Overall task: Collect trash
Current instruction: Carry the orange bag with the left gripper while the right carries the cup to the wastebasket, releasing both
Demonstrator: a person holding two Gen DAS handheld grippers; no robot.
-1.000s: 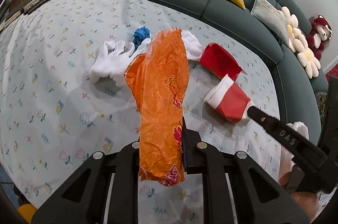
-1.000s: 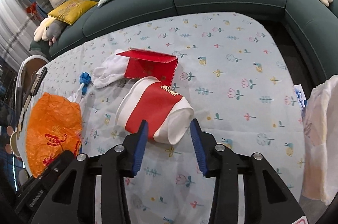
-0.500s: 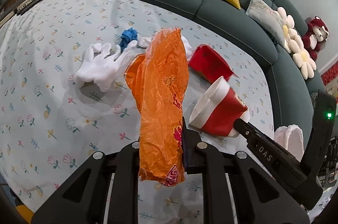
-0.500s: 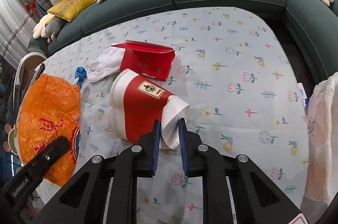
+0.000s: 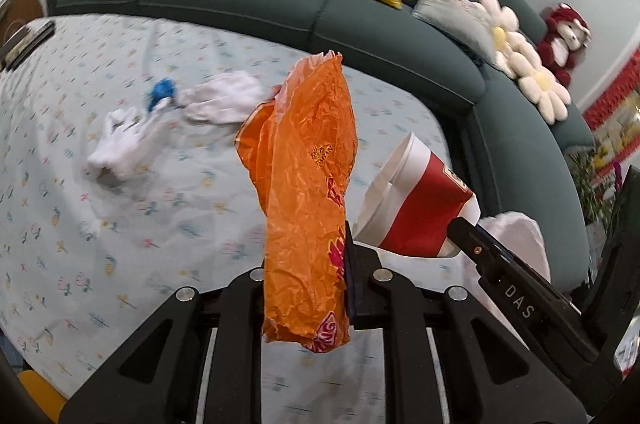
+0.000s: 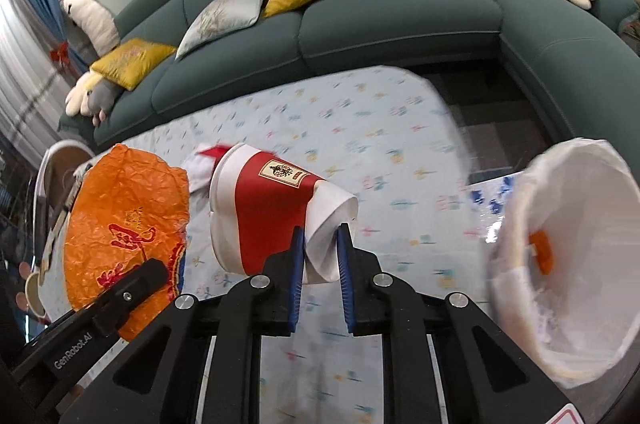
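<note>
My left gripper (image 5: 307, 256) is shut on a crumpled orange plastic bag (image 5: 308, 159), held up above the floral tablecloth (image 5: 120, 207); the bag also shows in the right wrist view (image 6: 124, 220). My right gripper (image 6: 320, 236) is shut on the white base of a red and white paper cup (image 6: 264, 216), lifted off the table and lying sideways; the cup also shows in the left wrist view (image 5: 412, 212). A bin lined with a white bag (image 6: 568, 264) stands open at the right, beside the table's edge.
White gloves (image 5: 124, 139), a white cloth (image 5: 224, 99) and a blue scrap (image 5: 160, 91) lie on the table's far side. A red carton (image 6: 212, 151) peeks out behind the cup. A dark green sofa (image 6: 360, 23) with cushions curves round the table.
My right gripper closed on the cup and lifted it off the table. Both grippers rose and swung right toward the lined bin, which now fills the right wrist view's right side.
</note>
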